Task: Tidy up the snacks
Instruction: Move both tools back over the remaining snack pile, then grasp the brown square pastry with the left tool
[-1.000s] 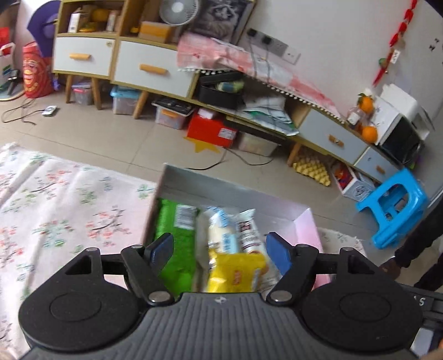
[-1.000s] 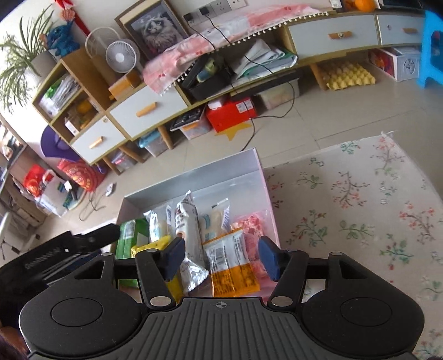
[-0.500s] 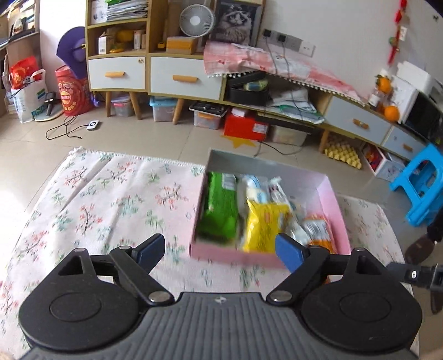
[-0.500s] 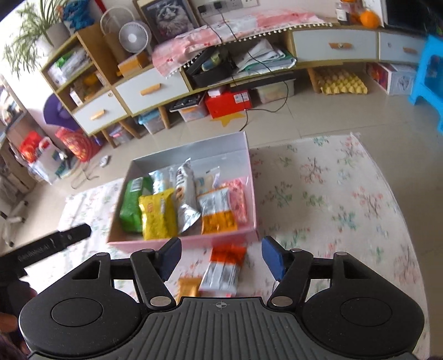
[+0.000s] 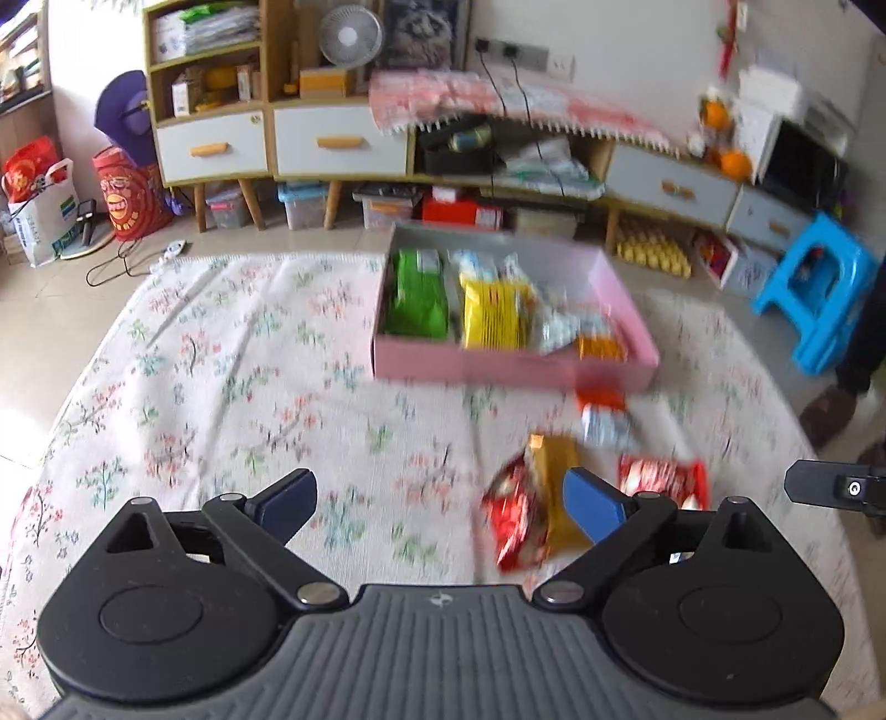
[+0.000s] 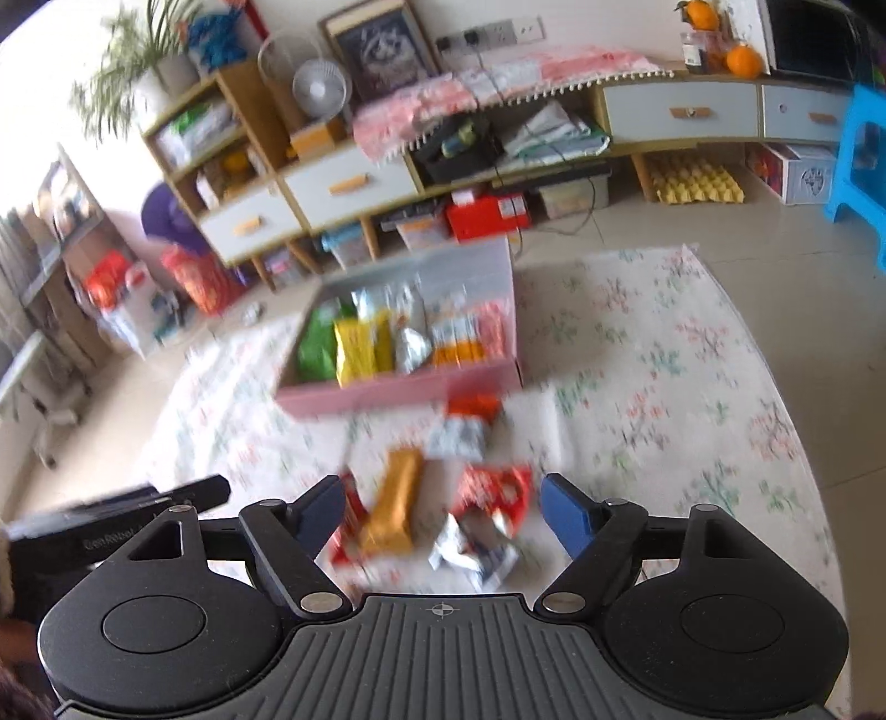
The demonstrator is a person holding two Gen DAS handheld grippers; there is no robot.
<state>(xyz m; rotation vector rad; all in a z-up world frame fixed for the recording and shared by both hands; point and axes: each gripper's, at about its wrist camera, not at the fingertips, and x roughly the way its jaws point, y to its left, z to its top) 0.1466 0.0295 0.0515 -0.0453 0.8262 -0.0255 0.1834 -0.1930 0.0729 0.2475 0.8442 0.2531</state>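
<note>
Both the left gripper (image 5: pixel 437 501) and right gripper (image 6: pixel 440 509) are seen with jaws opening, nothing between them. Loose snack packets (image 6: pixel 390 512) lie overlapped on the floral cloth (image 5: pixel 210 360) just below; two might be pinched together. Beyond, the pink box (image 5: pixel 509 368) is already packed with green, yellow and orange packets, so crowding is likely

I see a blue stool (image 5: pixel 819 299) by the long cabinet (image 5: pixel 675 183), with a small fan (image 5: pixel 350 34) on top.
</note>
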